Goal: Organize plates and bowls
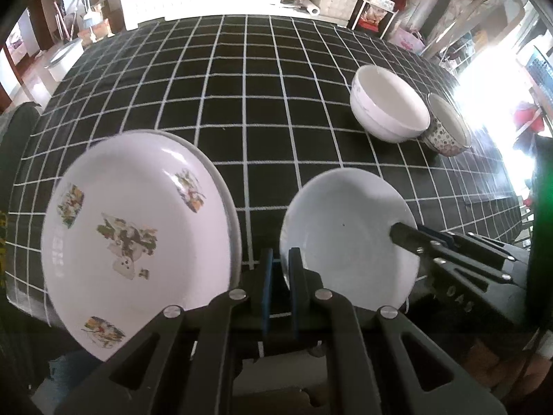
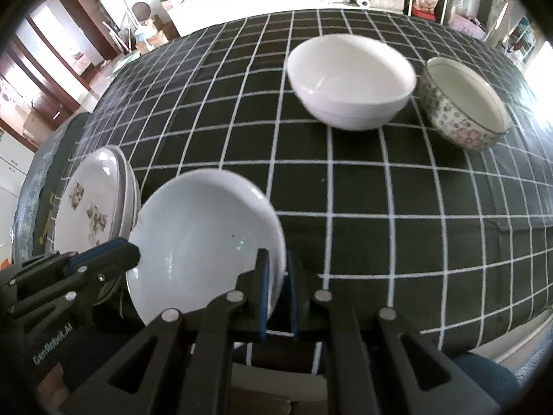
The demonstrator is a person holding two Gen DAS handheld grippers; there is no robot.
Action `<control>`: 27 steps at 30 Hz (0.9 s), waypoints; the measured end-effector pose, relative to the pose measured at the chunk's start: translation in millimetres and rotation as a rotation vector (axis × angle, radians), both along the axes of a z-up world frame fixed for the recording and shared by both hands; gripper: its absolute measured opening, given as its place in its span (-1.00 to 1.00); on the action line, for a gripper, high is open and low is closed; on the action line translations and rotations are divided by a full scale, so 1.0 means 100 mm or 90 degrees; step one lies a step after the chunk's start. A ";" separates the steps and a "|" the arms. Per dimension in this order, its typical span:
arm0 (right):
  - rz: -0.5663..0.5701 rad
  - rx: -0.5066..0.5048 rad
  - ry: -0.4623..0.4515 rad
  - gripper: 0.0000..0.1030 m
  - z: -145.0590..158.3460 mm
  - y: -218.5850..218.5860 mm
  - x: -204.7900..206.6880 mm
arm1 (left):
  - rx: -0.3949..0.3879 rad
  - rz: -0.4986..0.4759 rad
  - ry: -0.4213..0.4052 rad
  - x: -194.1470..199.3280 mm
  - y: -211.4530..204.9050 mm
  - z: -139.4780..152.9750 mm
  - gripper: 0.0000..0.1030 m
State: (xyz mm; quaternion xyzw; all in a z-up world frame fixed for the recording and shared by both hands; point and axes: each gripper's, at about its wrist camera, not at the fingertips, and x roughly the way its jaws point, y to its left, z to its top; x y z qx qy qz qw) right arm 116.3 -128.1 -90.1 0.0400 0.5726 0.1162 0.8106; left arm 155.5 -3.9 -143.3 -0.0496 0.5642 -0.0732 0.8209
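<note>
I pinch the plain white shallow plate (image 2: 204,238) by opposite rims, left claw (image 1: 280,276) and right claw (image 2: 276,276) both clamped, keeping it level beside the flower-printed plate stack (image 1: 138,228).

Left gripper (image 1: 280,259) angled steeply down, jaws clamped on a thin rim. Right gripper (image 2: 276,263) same pitch, jaws clamped on the opposite rim, facing the left one.

I read "GenRobot.AI" in pale letters on the left gripper (image 2: 103,259) body, seen from my right wrist camera.
</note>
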 end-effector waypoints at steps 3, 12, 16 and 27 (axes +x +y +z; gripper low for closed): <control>-0.010 0.020 0.007 -0.73 0.04 -0.08 0.00 | 0.010 0.001 -0.009 0.00 0.03 0.10 -0.86; -0.024 0.024 -0.031 -0.73 0.34 -0.21 0.00 | 0.036 -0.013 -0.053 0.01 -0.01 0.41 -0.86; -0.028 0.023 -0.051 -0.73 0.49 -0.29 0.05 | 0.022 -0.023 -0.062 0.03 -0.06 0.53 -0.86; -0.061 0.024 -0.050 -0.73 0.76 -0.58 0.43 | 0.018 -0.079 -0.064 0.43 -0.45 0.85 -0.86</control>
